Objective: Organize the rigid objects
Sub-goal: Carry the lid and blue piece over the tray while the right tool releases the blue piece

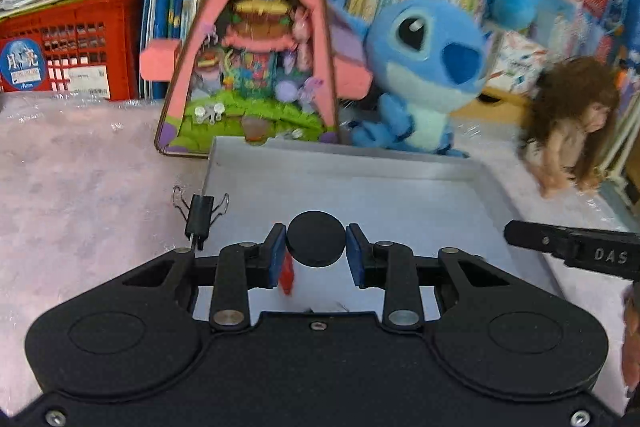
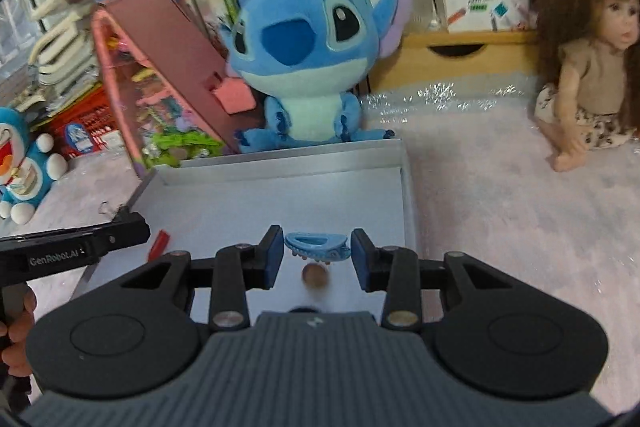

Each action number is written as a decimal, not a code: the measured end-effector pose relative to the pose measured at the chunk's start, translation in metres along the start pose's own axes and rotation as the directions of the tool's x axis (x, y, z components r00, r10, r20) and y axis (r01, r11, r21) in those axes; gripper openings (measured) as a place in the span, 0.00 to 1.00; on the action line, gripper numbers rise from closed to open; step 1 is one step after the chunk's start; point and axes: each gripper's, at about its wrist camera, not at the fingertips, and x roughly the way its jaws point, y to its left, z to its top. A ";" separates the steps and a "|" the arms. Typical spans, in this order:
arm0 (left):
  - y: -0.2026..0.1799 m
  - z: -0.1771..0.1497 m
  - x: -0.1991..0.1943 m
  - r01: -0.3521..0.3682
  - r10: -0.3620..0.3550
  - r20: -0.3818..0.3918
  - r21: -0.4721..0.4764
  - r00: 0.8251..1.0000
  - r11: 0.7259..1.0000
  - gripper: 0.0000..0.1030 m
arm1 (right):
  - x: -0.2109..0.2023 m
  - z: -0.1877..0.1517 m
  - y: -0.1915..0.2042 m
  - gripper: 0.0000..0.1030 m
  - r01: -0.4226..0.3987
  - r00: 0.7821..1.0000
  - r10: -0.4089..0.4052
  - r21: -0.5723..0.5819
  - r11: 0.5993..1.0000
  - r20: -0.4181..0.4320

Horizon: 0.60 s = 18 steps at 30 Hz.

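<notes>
My left gripper [image 1: 316,250] is shut on a black round disc [image 1: 316,237], held over the near part of a grey shallow tray [image 1: 340,183]. A small red piece [image 1: 287,279] lies in the tray under the disc. A black binder clip [image 1: 200,213] sits at the tray's left rim. My right gripper [image 2: 317,254] is shut on a light blue hair claw [image 2: 316,245] above the same tray [image 2: 407,187]. Below the claw a brown coin-like disc [image 2: 315,275] rests on the tray floor. The red piece [image 2: 158,245] lies near the tray's left side.
Behind the tray stand a blue plush toy [image 2: 304,59] and a pink triangular toy box [image 1: 256,47]. A long-haired doll [image 2: 592,67] sits at the right, and a blue-and-white plush [image 2: 24,163] at the left. Books and a red crate [image 1: 80,43] line the back. A pale fuzzy cloth covers the surface.
</notes>
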 end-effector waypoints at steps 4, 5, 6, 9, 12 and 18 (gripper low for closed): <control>0.003 0.005 0.025 -0.008 0.008 -0.045 -0.002 0.999 1.000 0.29 | 0.023 0.009 0.001 0.41 0.021 0.999 -0.021 -0.016 1.000 -0.037; 0.003 0.005 0.031 -0.015 0.015 -0.051 0.000 0.999 1.000 0.29 | 0.028 0.009 0.002 0.41 0.027 0.999 -0.028 -0.021 0.999 -0.042; 0.002 0.004 0.035 -0.025 0.025 -0.055 0.007 0.998 1.000 0.29 | 0.032 0.009 0.003 0.41 0.030 0.998 -0.031 -0.027 0.999 -0.049; 0.000 0.003 0.041 -0.039 0.040 -0.053 0.018 0.998 0.999 0.29 | 0.039 0.008 0.004 0.41 0.037 0.998 -0.039 -0.033 0.999 -0.052; -0.003 0.002 0.044 -0.043 0.045 -0.051 0.039 0.998 0.998 0.29 | 0.044 0.006 0.005 0.41 0.046 0.997 -0.048 -0.041 0.998 -0.060; -0.005 -0.003 0.047 -0.055 0.058 -0.053 0.056 0.997 0.997 0.29 | 0.051 0.002 0.009 0.41 0.057 0.995 -0.062 -0.064 0.996 -0.077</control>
